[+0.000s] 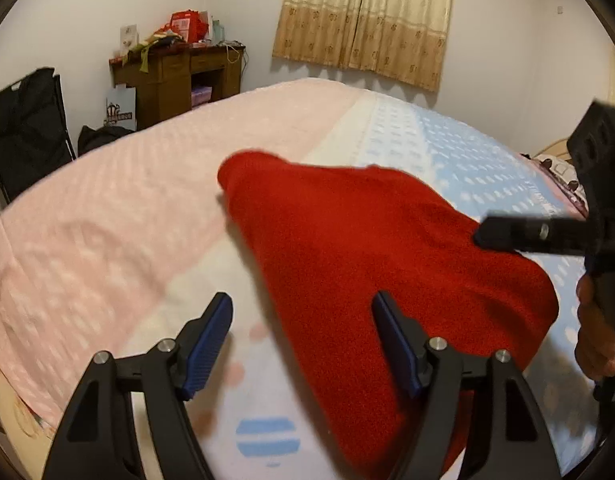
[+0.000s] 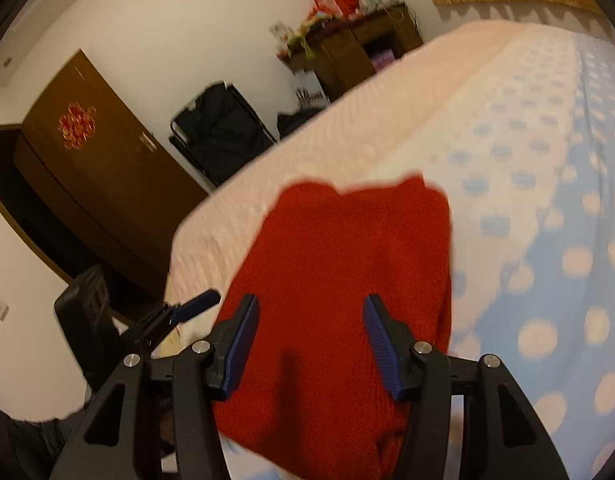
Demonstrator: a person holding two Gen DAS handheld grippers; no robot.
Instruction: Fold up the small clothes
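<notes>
A red knitted garment lies folded on the bed; it also shows in the right wrist view. My left gripper is open and empty, just above the garment's near left edge. My right gripper is open and empty, over the garment's near end. In the left wrist view the right gripper reaches in from the right over the garment's right edge, with the person's hand behind it. In the right wrist view one of the left gripper's fingertips shows at the garment's left.
The bed cover is pink on the left and light blue with dots on the right. A wooden desk with clutter, a black folding chair, a curtain and a brown door stand around the bed.
</notes>
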